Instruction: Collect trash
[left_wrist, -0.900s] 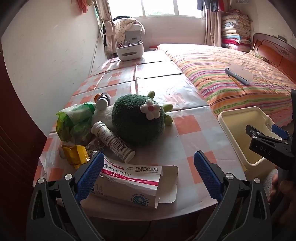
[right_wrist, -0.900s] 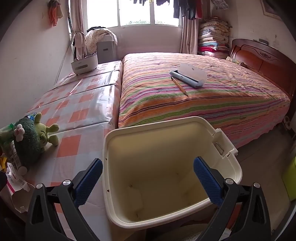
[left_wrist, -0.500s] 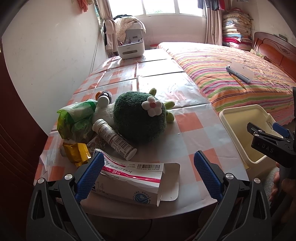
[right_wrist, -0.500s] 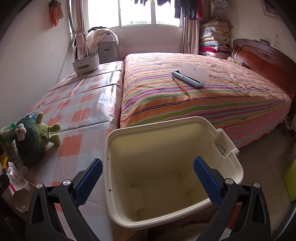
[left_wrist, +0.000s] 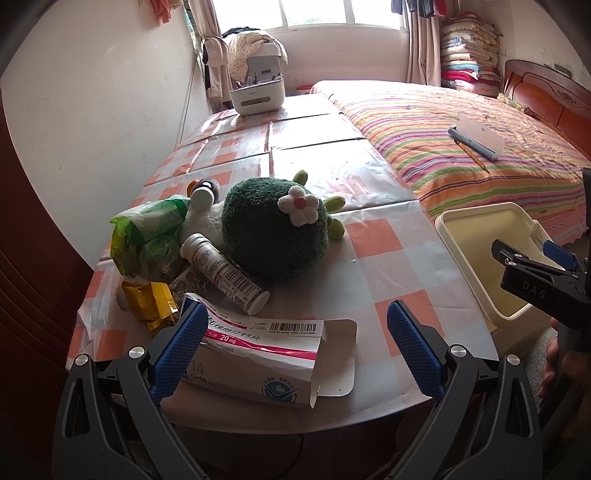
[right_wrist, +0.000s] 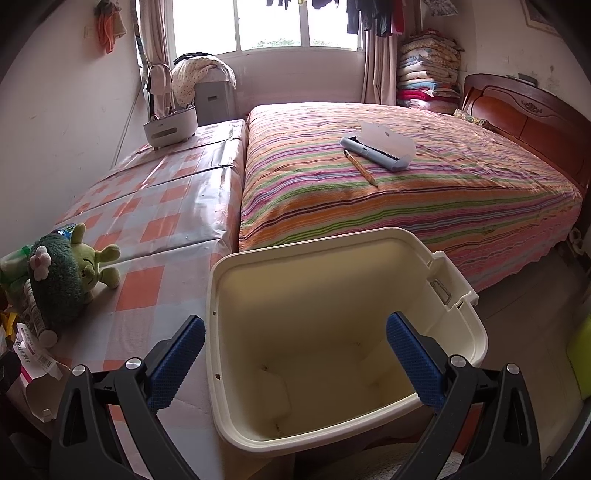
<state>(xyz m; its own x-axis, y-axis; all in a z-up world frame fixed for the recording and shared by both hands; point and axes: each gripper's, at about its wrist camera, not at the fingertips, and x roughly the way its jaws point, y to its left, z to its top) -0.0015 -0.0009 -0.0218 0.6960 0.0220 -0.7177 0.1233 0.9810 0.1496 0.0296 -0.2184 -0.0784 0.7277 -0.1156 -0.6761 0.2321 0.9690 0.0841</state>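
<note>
Right now my left gripper (left_wrist: 297, 341) hangs wide open over one torn white-and-pink medicine box (left_wrist: 255, 352) marked "20 mg" on the checked table (left_wrist: 399, 266). One barcoded tube (left_wrist: 225, 278), one yellow wrapper (left_wrist: 151, 308). My right gripper (right_wrist: 295, 363), equally open, holds nothing above one cream bin (right_wrist: 221, 273).

Plush toy (left_wrist: 275, 229) sits mid-table (left_wrist: 388, 258). Left of it, the bag (left_wrist: 147, 232); in front of it lies the tube (left_wrist: 225, 275), and nearer the table edge, the carton (left_wrist: 258, 354). Right of the toy, off the table's side, stands the bin (right_wrist: 321, 332); the bed (right_wrist: 406, 192) lies behind the bin.
</note>
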